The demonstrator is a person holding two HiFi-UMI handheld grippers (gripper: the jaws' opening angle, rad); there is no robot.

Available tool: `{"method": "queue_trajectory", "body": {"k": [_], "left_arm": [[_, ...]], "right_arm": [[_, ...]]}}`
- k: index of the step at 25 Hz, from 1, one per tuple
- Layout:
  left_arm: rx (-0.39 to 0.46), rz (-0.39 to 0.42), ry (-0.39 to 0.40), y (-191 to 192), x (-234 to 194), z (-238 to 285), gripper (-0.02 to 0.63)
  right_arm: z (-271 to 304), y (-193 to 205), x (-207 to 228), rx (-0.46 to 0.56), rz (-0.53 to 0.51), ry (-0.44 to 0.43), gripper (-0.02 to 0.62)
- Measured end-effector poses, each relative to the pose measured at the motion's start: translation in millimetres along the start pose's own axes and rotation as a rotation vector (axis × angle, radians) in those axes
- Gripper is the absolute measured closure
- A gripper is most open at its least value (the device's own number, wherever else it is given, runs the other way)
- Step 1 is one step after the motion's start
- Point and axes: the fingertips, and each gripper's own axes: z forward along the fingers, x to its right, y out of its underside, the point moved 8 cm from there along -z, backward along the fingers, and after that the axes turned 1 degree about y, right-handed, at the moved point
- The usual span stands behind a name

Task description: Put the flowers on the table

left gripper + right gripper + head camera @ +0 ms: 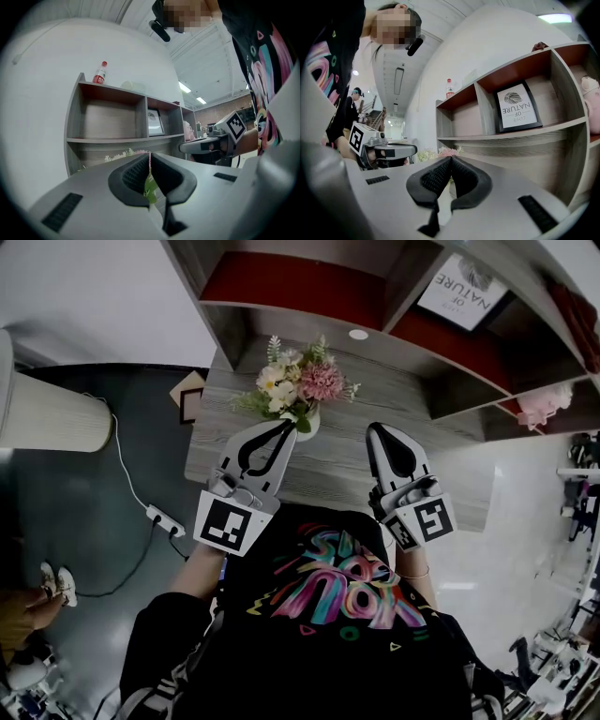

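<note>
Framed print (pixel 516 108), seemingly "LOVE OF NATURE"

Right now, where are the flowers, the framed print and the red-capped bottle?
flowers (pixel 298 382): head view, on the pink and cream blooms.
framed print (pixel 518 108): right gripper view, on its white middle.
bottle (pixel 99 74): left gripper view, on its body.

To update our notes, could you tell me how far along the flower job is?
Done: the flowers stand in their vase on the table. In hand: nothing clearly; left gripper shut beside a leaf, right gripper shut, empty. Remaining: probably only backing both away.
</note>
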Motion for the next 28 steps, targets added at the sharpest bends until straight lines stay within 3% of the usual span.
{"method": "queue_trajectory", "body": {"k": [28], "left_arm": [[-0.01,0.008,-0.012,1.7,-9.1,-6.4,0.574]], "right_arm": [[-6.6,9.7,3.2,-0.038,-0.005,0.055,0.58]]}}
